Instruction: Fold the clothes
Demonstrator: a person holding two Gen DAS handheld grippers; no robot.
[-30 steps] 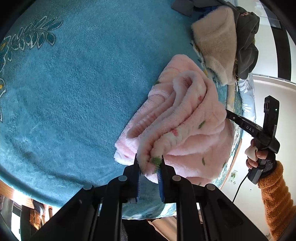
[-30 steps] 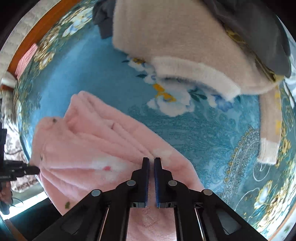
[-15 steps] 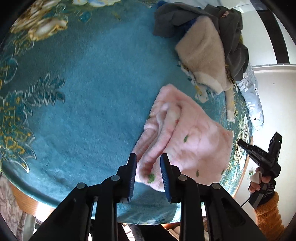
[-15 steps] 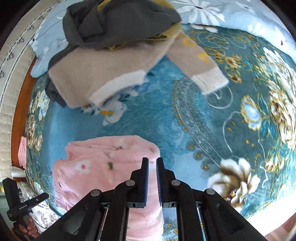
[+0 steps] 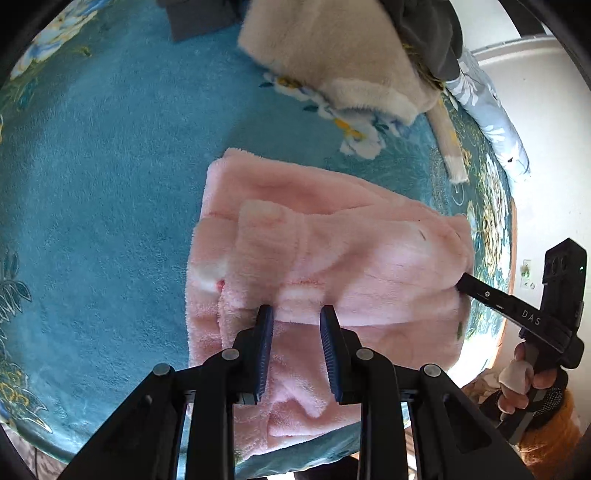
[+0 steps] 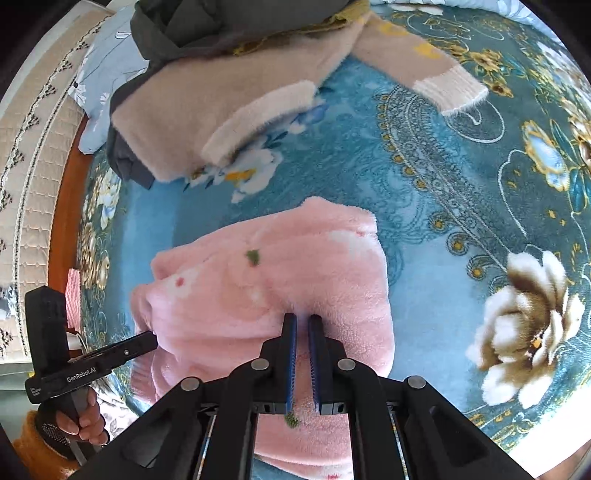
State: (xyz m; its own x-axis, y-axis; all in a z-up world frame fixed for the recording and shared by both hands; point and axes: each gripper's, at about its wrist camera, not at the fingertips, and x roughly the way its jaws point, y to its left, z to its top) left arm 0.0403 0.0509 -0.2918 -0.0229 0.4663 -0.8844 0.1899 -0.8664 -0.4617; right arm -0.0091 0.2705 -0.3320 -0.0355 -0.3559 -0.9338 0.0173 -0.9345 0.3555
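Note:
A fluffy pink garment (image 5: 351, 258) lies folded into a rough rectangle on the teal flowered blanket (image 5: 110, 166). My left gripper (image 5: 295, 315) is open, its tips resting at the garment's near edge with a fold of pile between them. In the right wrist view the same pink garment (image 6: 295, 266) fills the lower middle. My right gripper (image 6: 303, 321) is shut, its tips pressing a dimple into the garment's side. The left gripper (image 6: 147, 339) touches the opposite edge there, and the right gripper (image 5: 463, 284) shows at the garment's right edge in the left wrist view.
A beige sweater (image 6: 229, 92) with white cuffs lies behind the pink garment, under a dark grey garment (image 6: 207, 26). A pale blue pillow (image 6: 99, 85) sits at the bed's far left corner. The bed edge runs just behind both grippers. A hand (image 5: 524, 384) in an orange sleeve holds the right gripper.
My left gripper let go of the bunched pink garment and stayed open. The garment now lies flat and folded. Both grippers lifted away, then came back down onto its opposite edges.

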